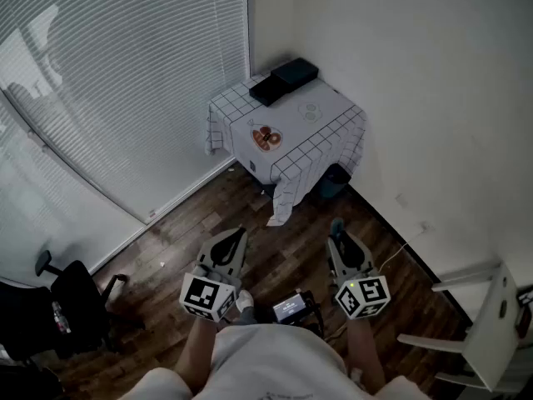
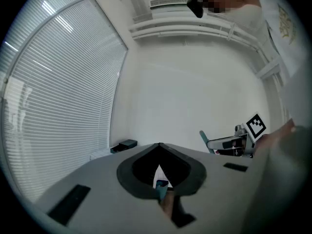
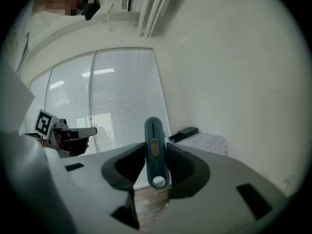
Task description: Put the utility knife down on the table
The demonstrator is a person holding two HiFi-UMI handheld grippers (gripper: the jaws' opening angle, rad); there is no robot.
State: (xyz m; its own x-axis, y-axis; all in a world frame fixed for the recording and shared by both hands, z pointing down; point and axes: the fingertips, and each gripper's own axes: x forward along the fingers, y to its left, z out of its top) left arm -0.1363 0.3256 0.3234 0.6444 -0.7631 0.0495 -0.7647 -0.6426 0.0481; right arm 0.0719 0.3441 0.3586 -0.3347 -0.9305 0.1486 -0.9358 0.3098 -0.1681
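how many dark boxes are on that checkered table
2. The back box sits at the far corner of the table, by the wall; the front box lies right beside it, to its left. No others show.

Head view looks steeply down toward the far table [image 1: 333,107]; both gripper views, roughly level, share that distant table.

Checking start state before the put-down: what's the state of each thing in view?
left tongs: shut, tips together.
right tongs: shut on the utility knife.
utility knife: held in the air, end sticking out past the tong tips.
table: cloth-covered, in the corner, knife not on it.
blinds: lowered, slats closed.
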